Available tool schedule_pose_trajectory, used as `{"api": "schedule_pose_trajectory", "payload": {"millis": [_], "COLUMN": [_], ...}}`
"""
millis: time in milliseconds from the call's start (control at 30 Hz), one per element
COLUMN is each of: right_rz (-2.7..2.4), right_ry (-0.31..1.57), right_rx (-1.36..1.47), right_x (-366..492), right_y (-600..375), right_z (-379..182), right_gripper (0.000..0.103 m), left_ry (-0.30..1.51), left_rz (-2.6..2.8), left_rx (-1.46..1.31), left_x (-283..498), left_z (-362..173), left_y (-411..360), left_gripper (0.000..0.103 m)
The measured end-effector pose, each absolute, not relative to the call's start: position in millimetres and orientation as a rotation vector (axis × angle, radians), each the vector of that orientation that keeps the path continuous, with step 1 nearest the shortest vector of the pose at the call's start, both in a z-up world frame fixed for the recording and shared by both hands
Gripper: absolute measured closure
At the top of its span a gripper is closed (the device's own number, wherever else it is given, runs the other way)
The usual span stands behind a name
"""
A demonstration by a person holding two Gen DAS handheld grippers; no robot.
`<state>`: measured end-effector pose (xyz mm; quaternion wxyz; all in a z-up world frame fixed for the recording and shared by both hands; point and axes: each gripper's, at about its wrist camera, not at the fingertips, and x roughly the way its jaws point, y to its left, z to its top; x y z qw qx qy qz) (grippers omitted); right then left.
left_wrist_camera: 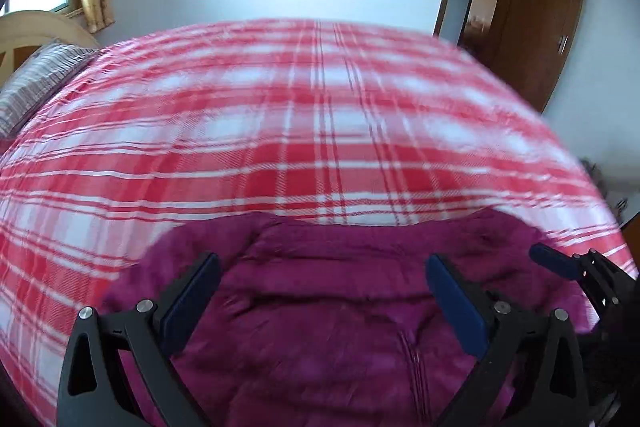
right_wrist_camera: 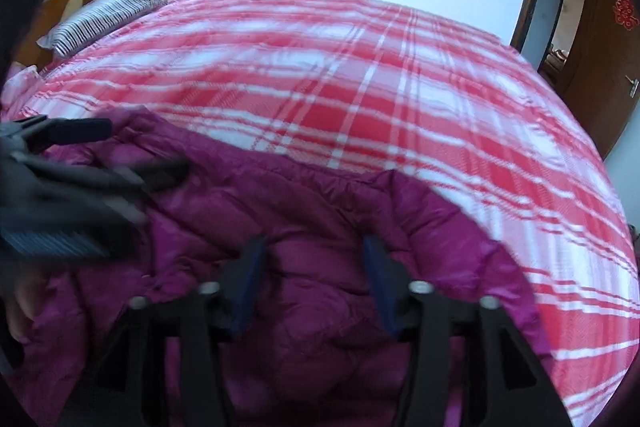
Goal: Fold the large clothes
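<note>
Though its strokes blur, the door (right_wrist_camera: 600, 39) bears a red paper-cut (right_wrist_camera: 626, 11).

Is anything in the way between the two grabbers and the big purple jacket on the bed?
No. Nothing visible stands between them: the left gripper and right gripper are both open right over the purple jacket.

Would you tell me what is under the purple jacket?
The jacket lies on the red plaid bedspread, which shows all around it. Whatever else is beneath the jacket is covered.
</note>
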<state>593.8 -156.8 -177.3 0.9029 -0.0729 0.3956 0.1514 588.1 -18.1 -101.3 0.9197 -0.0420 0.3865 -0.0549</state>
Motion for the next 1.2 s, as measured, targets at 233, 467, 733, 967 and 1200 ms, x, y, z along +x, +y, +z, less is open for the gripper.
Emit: {"api": "schedule_pose_trajectory", "payload": {"millis": [233,467,733,967,1200], "right_rz": [0.371,0.317,0.233,0.281,0.316], "right_ry": [0.799,0.997,0.985,1.004,0.909], "right_rx": [-0.018,0.097,0.276,0.235,0.321], "right_x": [474.9,306.9,177.5,146.9,146.3], "right_y": [-226.0,-311.9,-339.9,-296.4,-290.4], "right_z": [-129.8,-170.9,-188.4,-214.2,-203.9], "right_gripper": [0.020,0.019,0.018,0.033,0.094], "left_ry": [0.756,0.869,0.878,0.823,0.778], "left_rz": [-0.212,-0.167,-0.186,-0.181,-0.290], "left_rx": [-0.026,-0.139,-0.142,-0.043,-0.067], "left_x": [393.3,233.2,182.9,166.9,131.4], "left_z": [-88.1,-150.9,-185.3,-187.8,-155.7], "left_y": [66.2,132.5,111.4,97.9,105.5], "left_gripper": [0.001,0.001,0.001,0.034,0.096]}}
